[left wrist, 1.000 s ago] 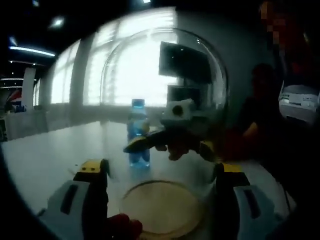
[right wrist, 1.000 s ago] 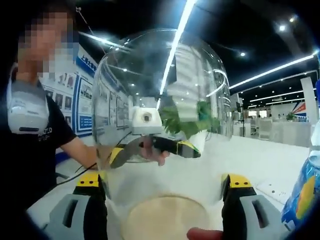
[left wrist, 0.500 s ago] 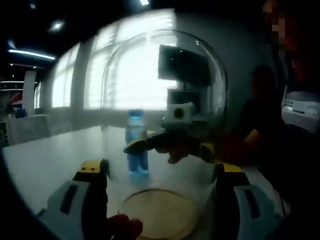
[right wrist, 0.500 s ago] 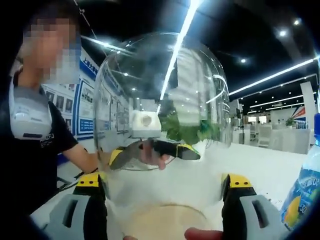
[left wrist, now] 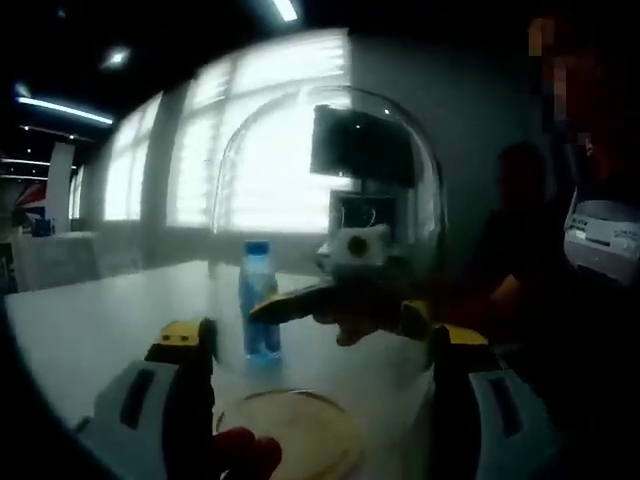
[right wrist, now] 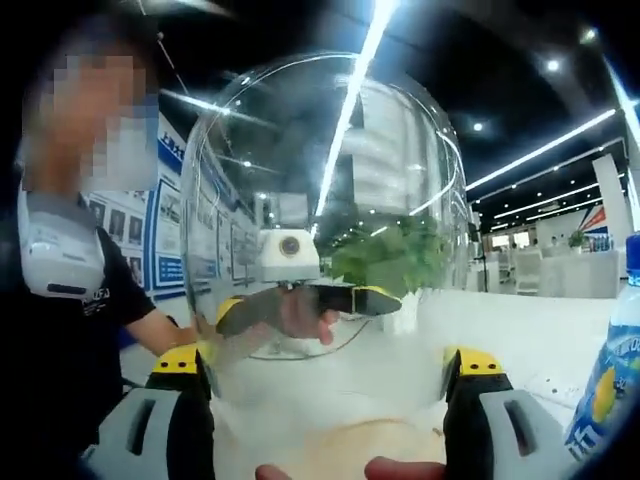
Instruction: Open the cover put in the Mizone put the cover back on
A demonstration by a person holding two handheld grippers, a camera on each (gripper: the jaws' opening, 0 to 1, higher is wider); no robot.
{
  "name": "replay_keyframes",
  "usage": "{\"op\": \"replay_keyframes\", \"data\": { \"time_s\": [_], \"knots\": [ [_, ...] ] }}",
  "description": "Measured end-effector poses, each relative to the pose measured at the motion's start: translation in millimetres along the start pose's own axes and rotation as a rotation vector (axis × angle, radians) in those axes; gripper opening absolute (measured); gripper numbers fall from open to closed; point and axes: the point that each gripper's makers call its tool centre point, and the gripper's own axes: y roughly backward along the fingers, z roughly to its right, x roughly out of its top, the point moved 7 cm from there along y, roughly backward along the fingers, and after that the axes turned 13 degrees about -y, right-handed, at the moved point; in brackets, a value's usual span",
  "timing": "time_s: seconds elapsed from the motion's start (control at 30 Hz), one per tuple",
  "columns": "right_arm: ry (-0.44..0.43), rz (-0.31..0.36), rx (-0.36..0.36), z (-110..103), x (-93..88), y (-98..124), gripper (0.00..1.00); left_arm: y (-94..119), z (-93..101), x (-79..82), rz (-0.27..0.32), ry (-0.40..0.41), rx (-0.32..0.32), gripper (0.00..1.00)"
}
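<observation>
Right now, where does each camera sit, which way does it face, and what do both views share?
Left gripper view: rides the left gripper, facing bright windows through the clear glass dome cover; own yellow-tipped jaws rise below; right gripper opposite.
Right gripper view: rides the right gripper, facing the person's black sleeve; left gripper opposite.
Shared: the dome, round wooden base, blue Mizone bottle.

Left gripper (left wrist: pixel 318 345) and right gripper (right wrist: pixel 325 375): raised, facing each other, jaws spread wide against opposite sides of the dome cover (right wrist: pixel 330 200).
</observation>
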Motion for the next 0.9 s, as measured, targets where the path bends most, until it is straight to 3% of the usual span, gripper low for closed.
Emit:
{"op": "replay_keyframes", "data": {
  "time_s": [0.6, 0.9],
  "knots": [
    [0.038, -0.067, -0.021, -49.6, -15.2, 20.4, 0.90, -0.8, 61.6, -0.7, -0.025, -0.001, 0.000, 0.77],
    [0.036, -0.058, -0.027, -69.1, -26.8, 29.0, 0.90, -0.3, 84.5, -2.2, -0.036, 0.011, -0.006, 0.77]
  ]
}}
